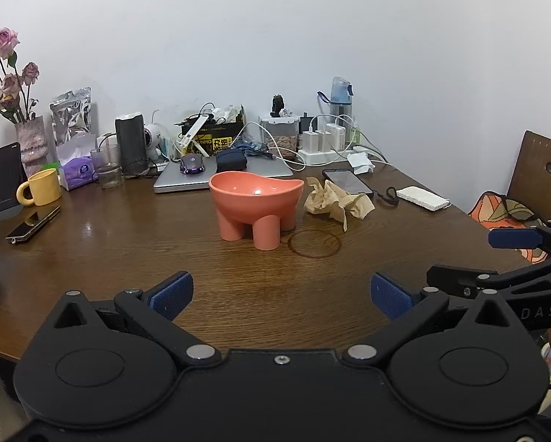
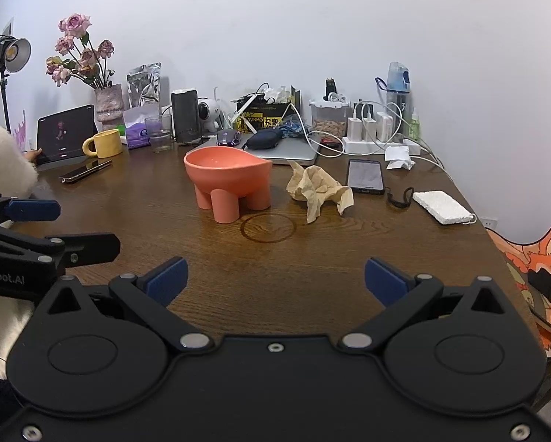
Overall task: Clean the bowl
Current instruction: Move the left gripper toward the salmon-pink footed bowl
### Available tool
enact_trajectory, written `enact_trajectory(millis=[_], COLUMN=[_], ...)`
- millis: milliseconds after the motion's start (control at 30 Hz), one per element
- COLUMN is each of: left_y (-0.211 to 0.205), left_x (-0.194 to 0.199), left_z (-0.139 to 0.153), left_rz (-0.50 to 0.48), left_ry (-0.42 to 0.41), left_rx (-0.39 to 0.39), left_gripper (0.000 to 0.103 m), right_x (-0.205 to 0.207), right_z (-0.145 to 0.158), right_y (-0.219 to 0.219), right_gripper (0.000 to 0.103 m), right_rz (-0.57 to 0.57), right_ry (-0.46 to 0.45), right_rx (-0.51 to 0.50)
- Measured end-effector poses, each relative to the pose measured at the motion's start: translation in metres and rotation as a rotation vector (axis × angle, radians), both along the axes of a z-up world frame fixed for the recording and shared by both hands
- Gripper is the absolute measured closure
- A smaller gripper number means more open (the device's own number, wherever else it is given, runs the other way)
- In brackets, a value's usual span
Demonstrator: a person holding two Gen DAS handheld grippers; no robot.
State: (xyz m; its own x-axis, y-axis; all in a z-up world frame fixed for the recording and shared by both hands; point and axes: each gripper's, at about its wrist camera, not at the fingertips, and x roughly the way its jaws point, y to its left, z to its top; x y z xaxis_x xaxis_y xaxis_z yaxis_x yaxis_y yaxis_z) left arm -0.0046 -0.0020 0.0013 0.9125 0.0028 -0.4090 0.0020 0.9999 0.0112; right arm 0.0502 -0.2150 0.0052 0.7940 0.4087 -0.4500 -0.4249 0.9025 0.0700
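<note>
Both tools hang low over the near edge of the counter (image 1: 164, 250), the left tool (image 1: 281, 296) and right tool (image 2: 275, 281) each released, blue pads spread wide with nothing between them. A sensible start, I'd judge, is the right tool pinching the crumpled brown paper (image 2: 317, 188) at a raised fold, while the left steadies the bowl (image 1: 255, 202) by its rim, as its legs may let it tip. Mid-counter stands the bowl: salmon-pink, glossy, on stubby round legs, uneven rim, upright, a ring stain (image 1: 315, 244) just before it, the paper just beside it on the right
</note>
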Motion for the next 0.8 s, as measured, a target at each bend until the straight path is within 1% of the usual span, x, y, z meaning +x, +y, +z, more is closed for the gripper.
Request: enact_trajectory(millis=[100,233,533,700,800], left_y=[-0.001,-0.010,-0.003,0.002,0.006], left_x=[0.006,0.012,0.023,0.038,0.049], left_z=[0.000,0.005,-0.002,-0.008,-0.014], left_rz=[0.007,0.009,0.002,-0.001,0.000], left_ry=[0.022,0.041,0.081,0.117,0.128], left_rx=[0.000,0.024,-0.009,-0.027,-0.023], left_gripper=[0.000,0.000,0.000,0.000,0.000], right_x=[0.000,0.001,0.012,0.019,0.027], right_z=[-0.001,-0.001,-0.003,-0.004,-0.008], right_y=[0.001,0.002,0.010,0.012,0.014], right_gripper=[0.000,0.000,0.001,0.001,0.001], right_rz=[-0.002,-0.005,-0.010,-0.024,-0.034], right_ry=[0.000,0.007,0.043,0.057,0.072], right_rx=[-0.005,-0.012,-0.039,-0.043,-0.052])
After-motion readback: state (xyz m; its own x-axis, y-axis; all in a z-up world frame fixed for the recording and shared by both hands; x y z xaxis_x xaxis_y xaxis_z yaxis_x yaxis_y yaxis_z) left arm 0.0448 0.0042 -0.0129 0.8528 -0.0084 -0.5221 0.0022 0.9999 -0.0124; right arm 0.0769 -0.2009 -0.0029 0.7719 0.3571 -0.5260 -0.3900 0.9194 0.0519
